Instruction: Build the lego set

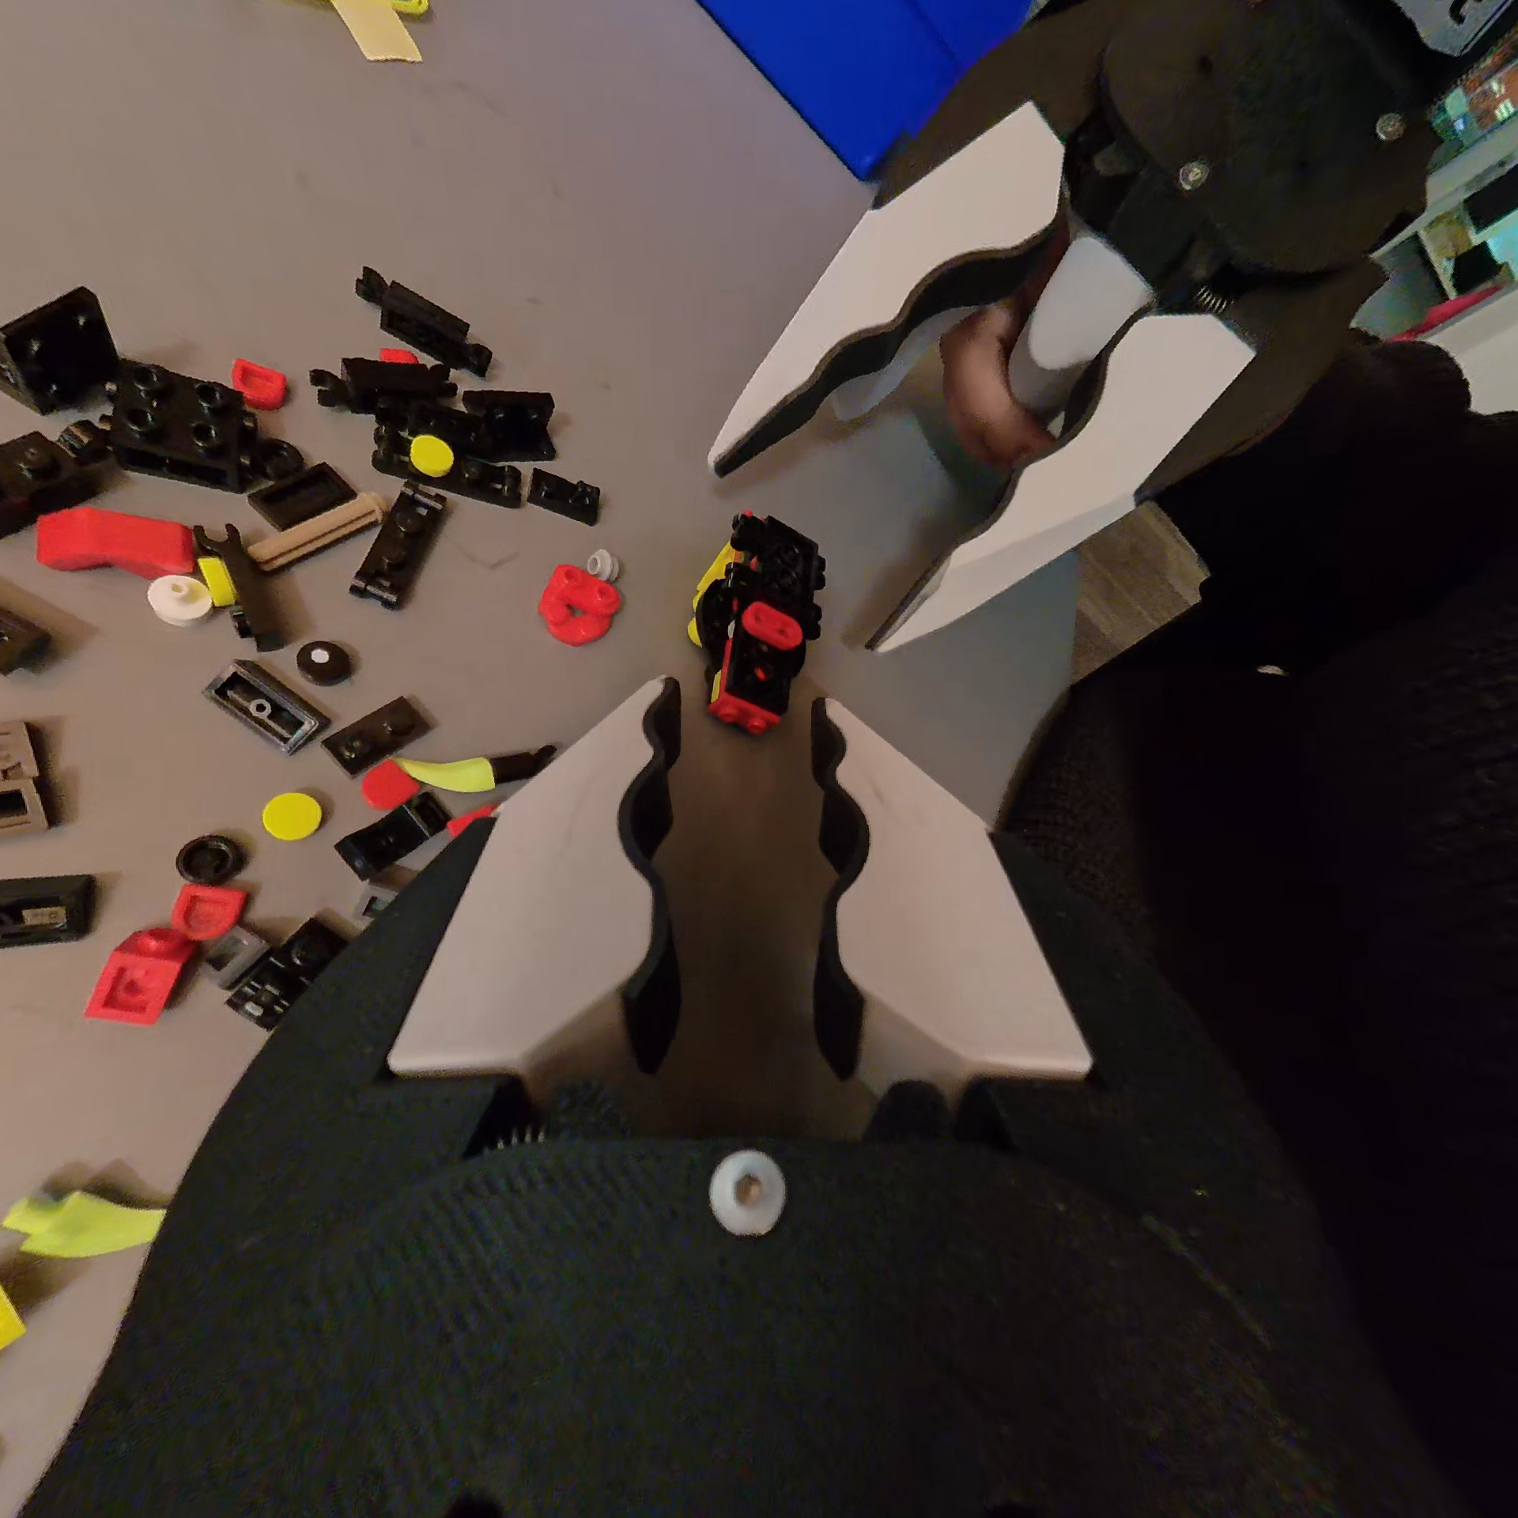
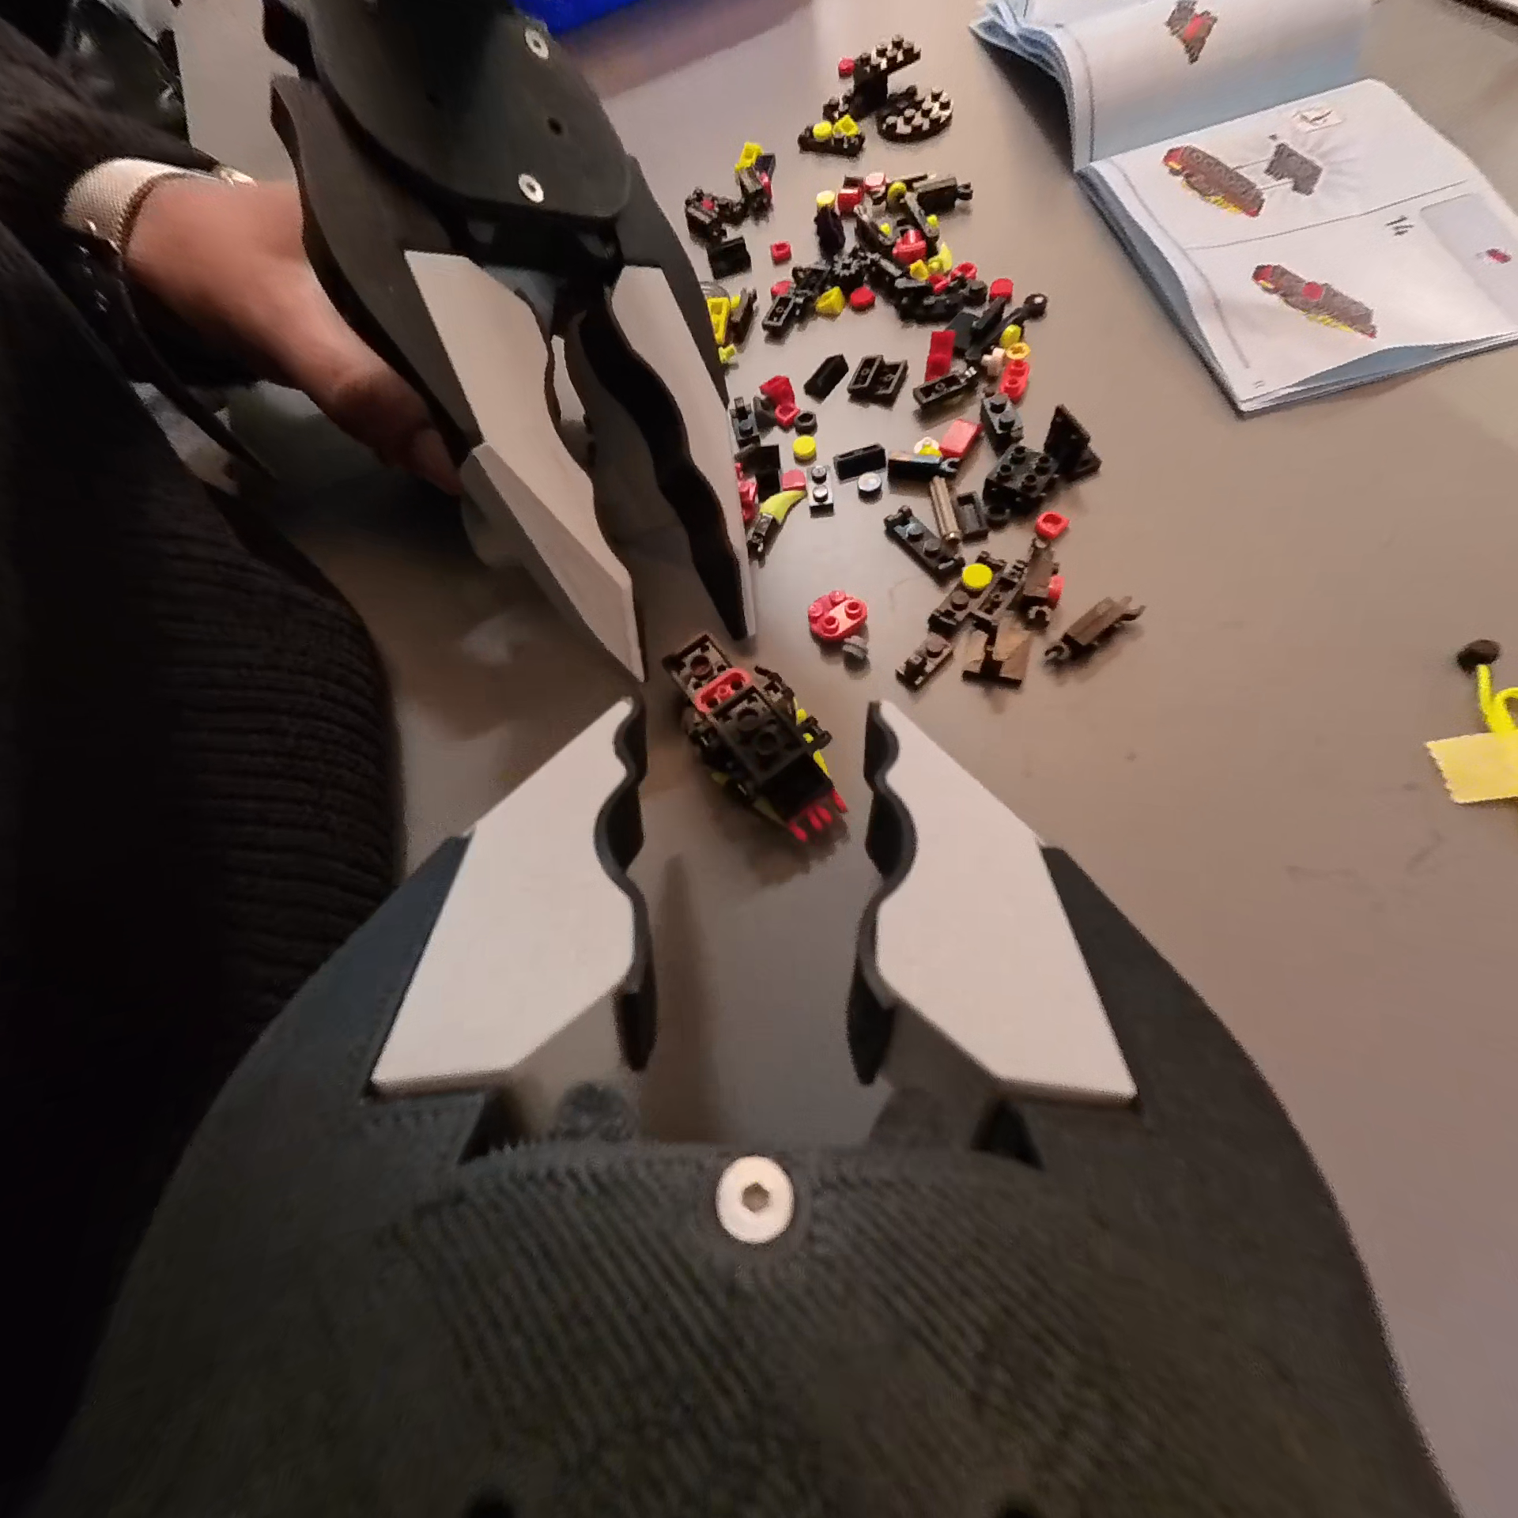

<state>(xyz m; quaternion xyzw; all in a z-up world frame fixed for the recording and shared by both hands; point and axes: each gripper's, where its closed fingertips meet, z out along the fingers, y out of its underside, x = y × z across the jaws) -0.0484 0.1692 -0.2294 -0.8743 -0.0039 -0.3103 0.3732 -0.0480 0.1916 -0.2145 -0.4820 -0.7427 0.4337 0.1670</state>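
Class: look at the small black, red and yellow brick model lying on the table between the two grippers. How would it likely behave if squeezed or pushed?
The brick model looks stiff, probably light. Its clipped-on bits may pop off if squeezed. It has flat sides, so it should slide on the smooth table, not roll.

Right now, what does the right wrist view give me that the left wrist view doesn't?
Only the right wrist view shows the open instruction booklet and the yellow tag. Only the left wrist view shows the blue box. Both show the small black, red and yellow brick model on the grey table, lying free between the open right gripper and the open left gripper, beside scattered loose bricks.
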